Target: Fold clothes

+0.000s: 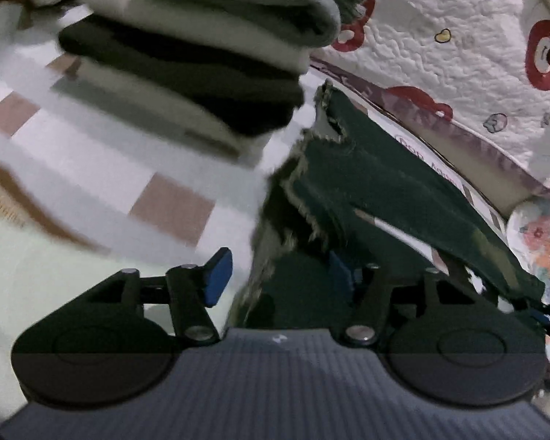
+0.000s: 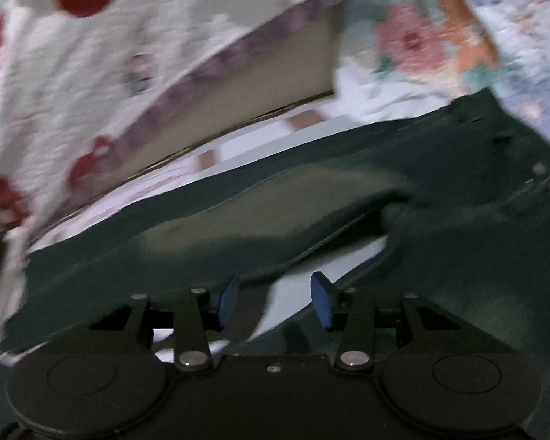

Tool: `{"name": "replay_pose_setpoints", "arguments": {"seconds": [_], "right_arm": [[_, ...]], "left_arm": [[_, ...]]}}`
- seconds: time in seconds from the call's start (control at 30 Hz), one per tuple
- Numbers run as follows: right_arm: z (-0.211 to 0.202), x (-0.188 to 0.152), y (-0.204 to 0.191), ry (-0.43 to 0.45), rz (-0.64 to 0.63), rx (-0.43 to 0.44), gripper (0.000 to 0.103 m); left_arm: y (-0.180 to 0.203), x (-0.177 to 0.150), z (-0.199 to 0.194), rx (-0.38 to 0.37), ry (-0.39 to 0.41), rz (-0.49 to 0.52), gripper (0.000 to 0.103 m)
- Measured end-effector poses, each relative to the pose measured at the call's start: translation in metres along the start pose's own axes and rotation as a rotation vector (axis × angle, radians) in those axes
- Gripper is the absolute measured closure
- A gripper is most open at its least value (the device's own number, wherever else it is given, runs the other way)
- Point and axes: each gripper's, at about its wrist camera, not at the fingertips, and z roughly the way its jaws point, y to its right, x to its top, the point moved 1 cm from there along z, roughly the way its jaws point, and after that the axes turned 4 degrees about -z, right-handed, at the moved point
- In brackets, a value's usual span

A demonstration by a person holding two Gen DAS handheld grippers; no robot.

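A dark green garment (image 1: 385,183) with frayed hems lies across the bed, seen in the right wrist view as a long dark spread (image 2: 458,220) with a paler folded flap. My left gripper (image 1: 278,277) is open, and the frayed edge of the garment hangs loosely between its blue pads (image 1: 218,278) without being pressed. My right gripper (image 2: 275,300) is also open just above the garment's near edge, with white sheet and a strip of dark cloth showing in the gap between its fingers (image 2: 321,299).
A stack of folded clothes (image 1: 201,55) in grey, white and black sits on the checked bed sheet (image 1: 91,168) to the left. A white quilt with red figures (image 1: 440,55) (image 2: 91,73) lies behind. A floral pillow (image 1: 539,234) (image 2: 440,36) sits at the right.
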Motion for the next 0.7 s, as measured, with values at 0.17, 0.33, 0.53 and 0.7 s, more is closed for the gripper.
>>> {"name": "replay_pose_setpoints", "arguments": {"seconds": [0.17, 0.33, 0.53, 0.7], "right_arm": [[-0.009, -0.032, -0.007, -0.088, 0.083, 0.116, 0.054], [-0.015, -0.044, -0.014, -0.183, 0.080, 0.167, 0.054], [-0.019, -0.060, -0.038, -0.300, -0.012, 0.329, 0.054], [-0.010, -0.069, -0.070, -0.344, -0.145, 0.378, 0.054]], "left_arm": [[-0.023, -0.012, 0.004, -0.064, 0.047, -0.050, 0.040], [-0.022, -0.016, 0.036, -0.091, -0.022, 0.004, 0.037], [-0.032, -0.017, 0.051, -0.080, -0.075, -0.055, 0.023], [-0.032, -0.020, 0.053, -0.220, -0.121, -0.059, 0.036]]}}
